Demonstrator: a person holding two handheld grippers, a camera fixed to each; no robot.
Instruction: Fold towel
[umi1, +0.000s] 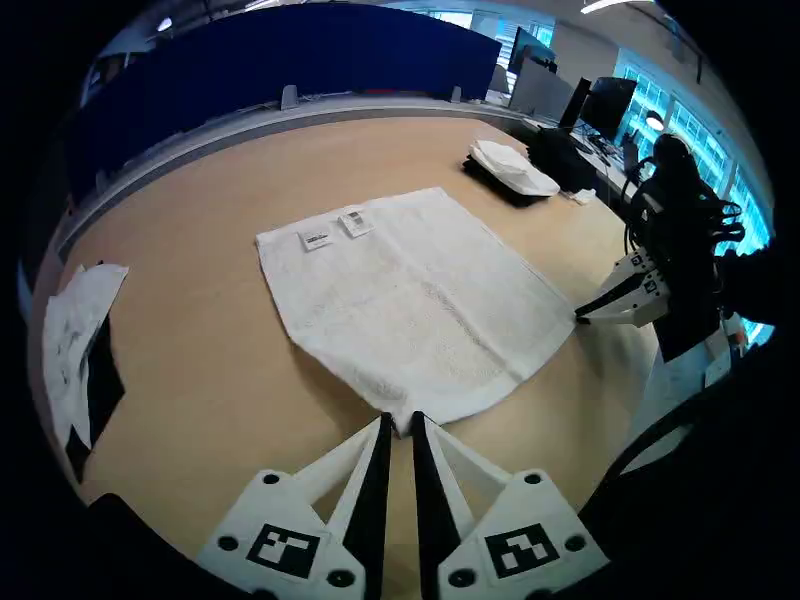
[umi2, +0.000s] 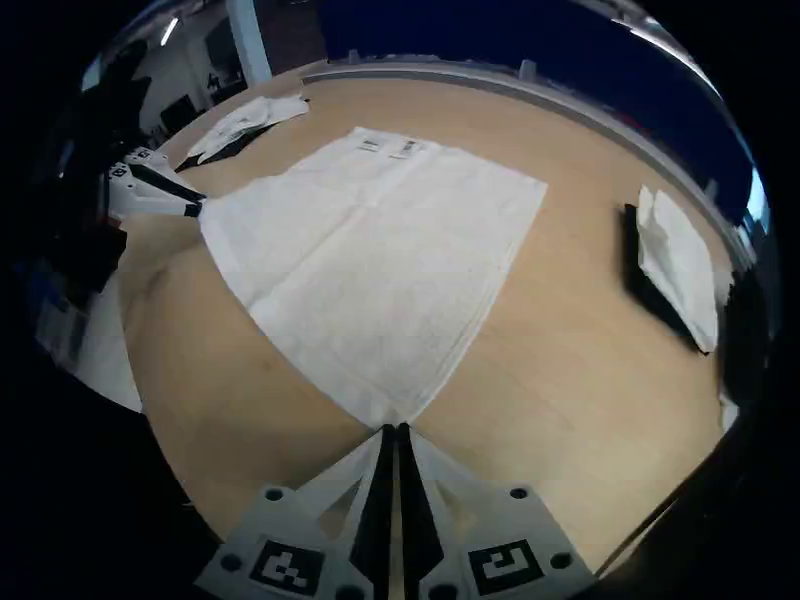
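both tongs, left tongs (umi1: 400, 432) and right tongs (umi2: 393, 432), pinch neighbouring corners of the flat towel (umi1: 410, 290) on the table (umi1: 200, 340).

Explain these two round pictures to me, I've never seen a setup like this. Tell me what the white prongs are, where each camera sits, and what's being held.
There is no robot: a person holds two handheld two-finger grippers, each with a wide-angle camera riding on it. The left gripper view looks along the left gripper; the right gripper view looks along the right gripper. The prongs are their fingers. A white towel lies spread on a wooden table. Each gripper pinches one near corner of it. More white cloths lie off to the sides.
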